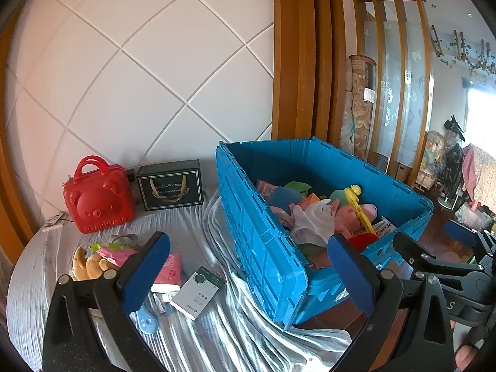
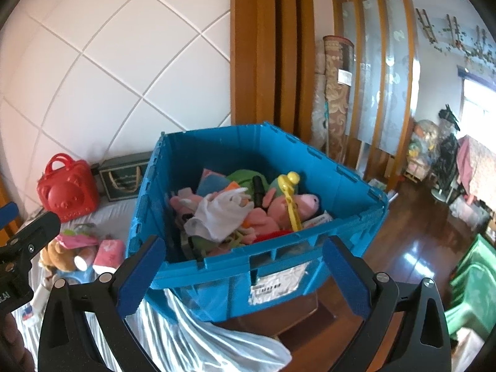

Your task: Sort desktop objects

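Holding both grippers released and empty, you keep the left gripper (image 1: 248,276) and right gripper (image 2: 243,274) before the blue crate (image 2: 310,266) (full of toys). A white booklet (image 1: 198,293) and brown plush (image 1: 88,266) lie on the surface (image 1: 186,217) left of the crate.

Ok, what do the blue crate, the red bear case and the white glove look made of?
Blue crate: rigid moulded plastic, matte; ribbed walls and hinge notches along the rim.
Red bear case: hard plastic, slightly glossy; embossed bear face and moulded handle.
White glove: soft thin fabric, probably cotton; it lies limp and creased.
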A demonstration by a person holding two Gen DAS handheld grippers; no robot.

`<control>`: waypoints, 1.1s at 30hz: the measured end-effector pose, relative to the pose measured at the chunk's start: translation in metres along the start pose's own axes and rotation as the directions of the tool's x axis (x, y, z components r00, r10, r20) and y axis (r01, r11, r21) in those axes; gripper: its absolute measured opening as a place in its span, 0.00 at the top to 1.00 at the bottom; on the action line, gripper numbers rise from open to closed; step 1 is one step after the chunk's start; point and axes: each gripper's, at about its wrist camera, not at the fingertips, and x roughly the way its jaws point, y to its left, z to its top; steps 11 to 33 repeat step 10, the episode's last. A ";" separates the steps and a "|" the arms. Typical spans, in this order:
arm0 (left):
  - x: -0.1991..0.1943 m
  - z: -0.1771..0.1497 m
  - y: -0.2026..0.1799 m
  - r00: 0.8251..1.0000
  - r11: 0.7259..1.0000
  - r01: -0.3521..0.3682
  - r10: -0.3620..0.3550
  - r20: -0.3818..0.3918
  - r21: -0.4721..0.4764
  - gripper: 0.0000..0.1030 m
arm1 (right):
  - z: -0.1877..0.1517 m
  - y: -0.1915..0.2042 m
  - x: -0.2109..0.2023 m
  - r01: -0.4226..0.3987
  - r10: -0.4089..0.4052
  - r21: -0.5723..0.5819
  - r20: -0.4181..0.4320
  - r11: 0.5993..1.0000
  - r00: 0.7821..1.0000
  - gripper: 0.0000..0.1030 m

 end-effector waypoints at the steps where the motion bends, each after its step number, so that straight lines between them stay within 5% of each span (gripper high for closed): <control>1: 0.001 0.000 0.000 1.000 1.000 -0.001 0.001 -0.002 0.001 0.00 | 0.000 0.000 0.001 0.000 0.000 0.000 -0.002 1.000 1.000 0.00; 33: 0.007 0.001 -0.005 1.000 1.000 -0.008 0.008 -0.003 0.003 0.00 | 0.000 -0.005 0.007 -0.001 0.001 0.006 -0.012 1.000 1.000 0.00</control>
